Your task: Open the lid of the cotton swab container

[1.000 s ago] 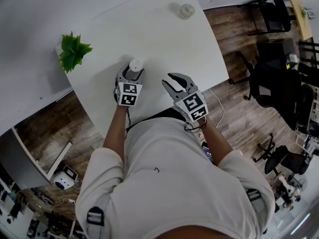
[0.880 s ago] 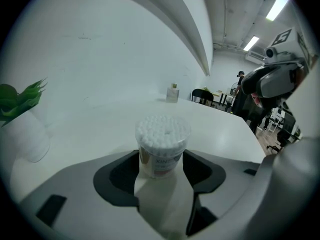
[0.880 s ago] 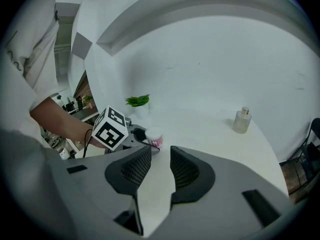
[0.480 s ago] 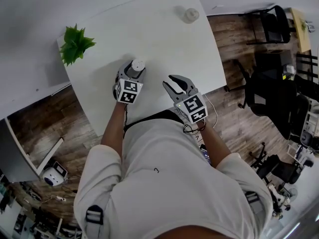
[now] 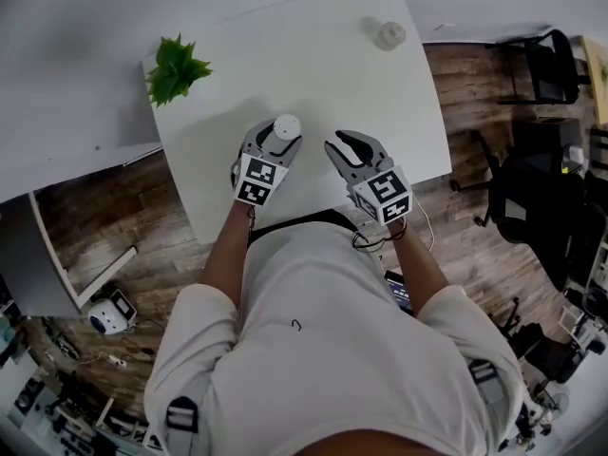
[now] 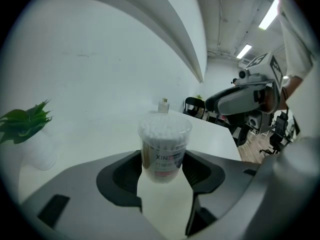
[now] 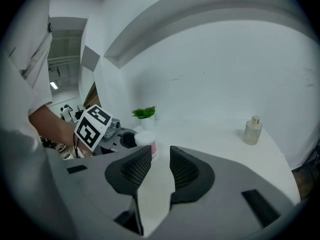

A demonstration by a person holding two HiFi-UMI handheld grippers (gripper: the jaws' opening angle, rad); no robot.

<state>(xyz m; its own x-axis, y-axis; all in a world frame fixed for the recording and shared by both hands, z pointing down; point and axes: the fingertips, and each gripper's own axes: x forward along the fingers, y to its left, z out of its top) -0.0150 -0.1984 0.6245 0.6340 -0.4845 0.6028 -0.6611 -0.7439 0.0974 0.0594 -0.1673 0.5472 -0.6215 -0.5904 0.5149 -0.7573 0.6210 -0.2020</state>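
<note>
The cotton swab container [image 6: 164,146] is a clear round tub packed with white swabs, with a pink label and its clear lid on. My left gripper [image 6: 162,166] is shut on its lower body and holds it upright above the white table [image 5: 313,65]. In the head view the container [image 5: 285,128] shows between the left gripper's [image 5: 275,138] fingers. My right gripper [image 5: 350,150] hovers just to its right, open, with a narrow gap and nothing in it. The right gripper view shows its jaws [image 7: 161,161] aimed towards the container [image 7: 146,140].
A small potted plant [image 5: 176,69] stands at the table's far left corner. A small glass bottle [image 5: 389,34] stands at the far right corner. Black office chairs [image 5: 551,65] stand on the wooden floor to the right. The table's near edge runs just below the grippers.
The left gripper has risen with the container in its grip. The right gripper has stayed beside it with the same gap. The head camera's view has shifted.
</note>
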